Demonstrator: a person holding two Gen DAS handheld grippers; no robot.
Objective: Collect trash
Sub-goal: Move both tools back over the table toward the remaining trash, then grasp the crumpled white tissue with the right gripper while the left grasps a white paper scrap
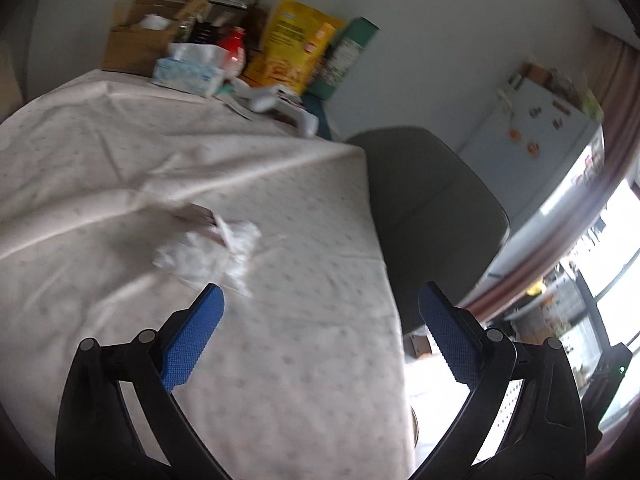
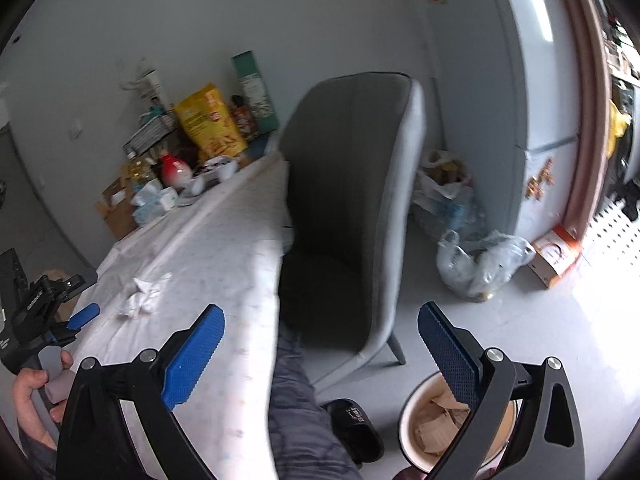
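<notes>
A crumpled white tissue (image 1: 208, 248) lies on the white tablecloth (image 1: 120, 160), just beyond my left gripper's left fingertip. The left gripper (image 1: 320, 296) is open and empty, hanging over the table's right edge. In the right wrist view the same tissue (image 2: 144, 294) sits on the table at the left, with one blue finger (image 2: 84, 316) of the left gripper close beside it. My right gripper (image 2: 320, 316) is open with nothing between its pads. Under its right finger, on the floor, stands a round bin (image 2: 412, 412) holding brown paper scraps.
A grey chair (image 2: 352, 200) stands at the table's side. Boxes, a yellow bag (image 1: 296, 48) and tissue packs crowd the table's far end. Plastic bags (image 2: 480, 264) and a carton lie by the fridge (image 2: 532, 100). A person's leg (image 2: 304, 400) and a black slipper (image 2: 356, 428) are below.
</notes>
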